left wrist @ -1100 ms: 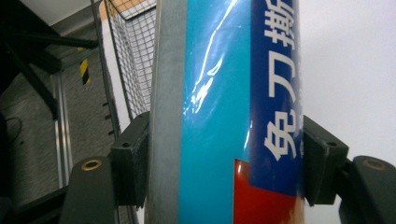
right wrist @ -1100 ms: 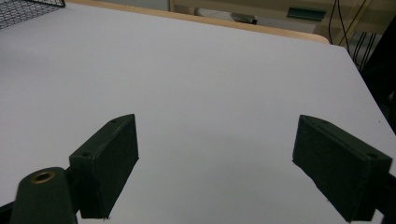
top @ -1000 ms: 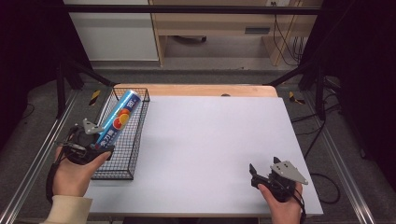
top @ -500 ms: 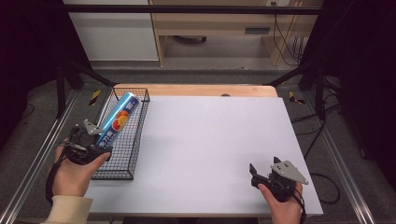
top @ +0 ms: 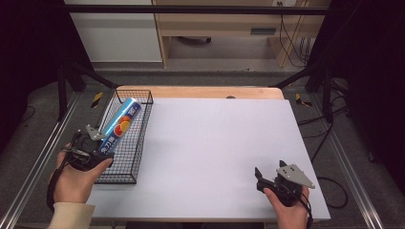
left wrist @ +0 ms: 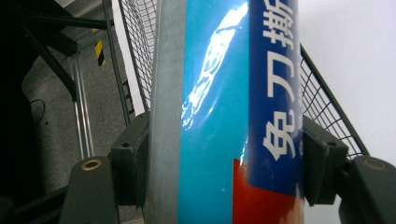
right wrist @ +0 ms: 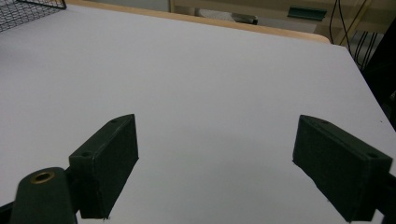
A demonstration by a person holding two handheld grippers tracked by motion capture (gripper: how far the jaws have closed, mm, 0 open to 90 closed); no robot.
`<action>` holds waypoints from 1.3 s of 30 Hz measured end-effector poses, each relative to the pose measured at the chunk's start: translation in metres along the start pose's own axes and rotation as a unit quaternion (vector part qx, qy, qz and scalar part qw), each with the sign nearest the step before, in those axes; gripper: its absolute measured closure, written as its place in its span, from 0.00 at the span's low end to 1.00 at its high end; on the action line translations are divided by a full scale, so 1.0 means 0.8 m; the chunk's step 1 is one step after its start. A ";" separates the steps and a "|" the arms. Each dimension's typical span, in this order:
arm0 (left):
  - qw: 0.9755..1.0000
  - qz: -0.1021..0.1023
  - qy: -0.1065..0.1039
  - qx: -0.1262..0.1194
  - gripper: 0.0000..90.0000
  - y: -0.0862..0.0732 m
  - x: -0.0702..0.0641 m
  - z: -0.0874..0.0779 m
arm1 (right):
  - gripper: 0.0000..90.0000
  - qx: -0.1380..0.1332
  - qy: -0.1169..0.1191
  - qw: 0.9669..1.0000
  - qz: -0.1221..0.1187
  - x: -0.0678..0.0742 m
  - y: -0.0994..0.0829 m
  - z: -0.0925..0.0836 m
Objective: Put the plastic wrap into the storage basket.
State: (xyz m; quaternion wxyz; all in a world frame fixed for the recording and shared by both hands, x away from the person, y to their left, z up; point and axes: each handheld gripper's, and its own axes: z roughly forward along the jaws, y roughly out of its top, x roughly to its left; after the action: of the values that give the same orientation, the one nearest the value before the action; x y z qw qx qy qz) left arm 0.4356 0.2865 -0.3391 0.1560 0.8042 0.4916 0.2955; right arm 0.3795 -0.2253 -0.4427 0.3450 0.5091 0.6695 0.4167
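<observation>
Broad bare white tabletop (top: 210,143); wire basket (top: 125,164) along its left edge.

I see a white tabletop (top: 215,143) with a wooden far edge (top: 200,92) — beyond it, at twelve o'clock, a pale wooden bench (top: 224,28) on grey floor (top: 43,114). Cables (top: 286,33) hang at one o'clock — dark surroundings either side.

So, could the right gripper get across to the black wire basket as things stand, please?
Probably yes. The right gripper sits open and holds nothing at the near right of the white table top, and the surface between it and the black wire basket is bare. It looks a long stretch, though.
</observation>
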 end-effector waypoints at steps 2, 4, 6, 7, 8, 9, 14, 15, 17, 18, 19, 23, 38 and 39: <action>1.000 0.002 0.001 0.003 0.36 -0.001 0.000 0.001 | 0.16 0.000 0.000 1.000 -0.001 0.000 0.000 0.000; 1.000 0.003 0.002 0.004 0.36 -0.002 0.000 0.001 | 0.16 0.000 0.000 1.000 -0.001 0.000 0.000 0.000; 1.000 0.003 0.002 0.005 0.36 -0.002 0.000 0.002 | 0.16 0.000 0.000 1.000 -0.001 0.000 0.000 0.000; 1.000 0.003 0.003 0.007 0.36 -0.003 -0.001 0.003 | 0.16 0.000 0.000 1.000 -0.001 0.000 0.000 0.000; 1.000 0.004 0.003 0.009 0.36 -0.003 -0.001 0.004 | 0.16 0.000 0.000 1.000 -0.001 0.000 0.000 0.000; 1.000 0.005 0.004 0.012 0.36 -0.003 -0.001 0.004 | 0.16 0.000 0.000 1.000 -0.001 0.000 0.000 0.000; 1.000 0.005 0.008 0.019 0.36 -0.005 -0.001 0.008 | 0.16 0.001 0.001 1.000 -0.001 0.000 0.000 0.001; 1.000 0.007 0.010 0.023 0.36 -0.004 -0.001 0.009 | 0.16 0.001 0.001 1.000 -0.003 0.000 0.000 0.001; 1.000 0.008 0.014 0.027 0.36 -0.004 -0.002 0.011 | 0.16 0.001 0.002 1.000 -0.003 0.001 0.000 0.001; 0.999 0.009 0.015 0.030 0.36 -0.004 -0.002 0.013 | 0.16 0.001 0.003 1.000 -0.002 0.001 0.000 0.001; 0.999 0.010 0.016 0.031 0.36 -0.004 -0.002 0.014 | 0.16 0.001 0.003 1.000 -0.003 0.001 0.000 0.001; 0.999 0.014 0.022 0.037 0.36 -0.001 -0.004 0.018 | 0.16 0.002 0.003 1.000 -0.003 0.001 0.000 0.001; 0.997 0.024 0.029 0.070 0.36 0.001 -0.002 0.035 | 0.16 0.003 0.006 1.000 -0.005 0.001 0.000 0.002; 0.997 0.025 0.029 0.072 0.36 0.002 -0.002 0.035 | 0.16 0.003 0.006 1.000 -0.005 0.001 0.000 0.002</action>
State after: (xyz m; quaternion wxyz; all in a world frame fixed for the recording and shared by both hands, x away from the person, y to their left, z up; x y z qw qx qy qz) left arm 0.4539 0.2857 -0.3606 0.0757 0.8161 0.4961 0.2865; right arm 0.3807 -0.2239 -0.4433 0.3419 0.5041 0.6753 0.4160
